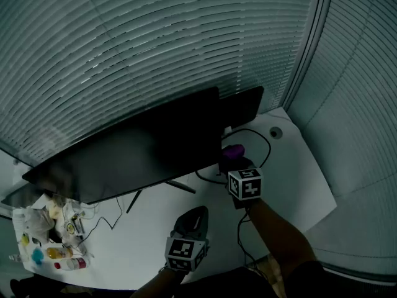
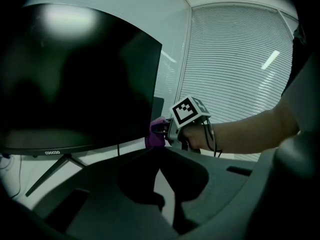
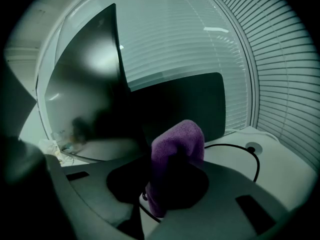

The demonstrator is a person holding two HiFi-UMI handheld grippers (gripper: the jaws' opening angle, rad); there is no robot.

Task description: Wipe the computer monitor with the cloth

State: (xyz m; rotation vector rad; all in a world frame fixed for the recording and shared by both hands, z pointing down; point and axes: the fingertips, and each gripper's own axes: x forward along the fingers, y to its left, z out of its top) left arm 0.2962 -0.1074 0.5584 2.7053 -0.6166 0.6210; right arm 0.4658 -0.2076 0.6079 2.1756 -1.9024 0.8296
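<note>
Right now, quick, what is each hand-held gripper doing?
Left hand-held gripper: open, holding nothing.
Right hand-held gripper: shut on the purple cloth.

Closed blinds [image 1: 155, 42] span 10 to 1 o'clock. Side blinds [image 1: 366, 73] at 3, past a corner post [image 1: 308, 54]. White tabletop [image 1: 304, 179] below, cable hole [image 1: 275, 132] at 2. Small clutter [image 1: 56, 241] at 8. Light dim, cool.
</note>
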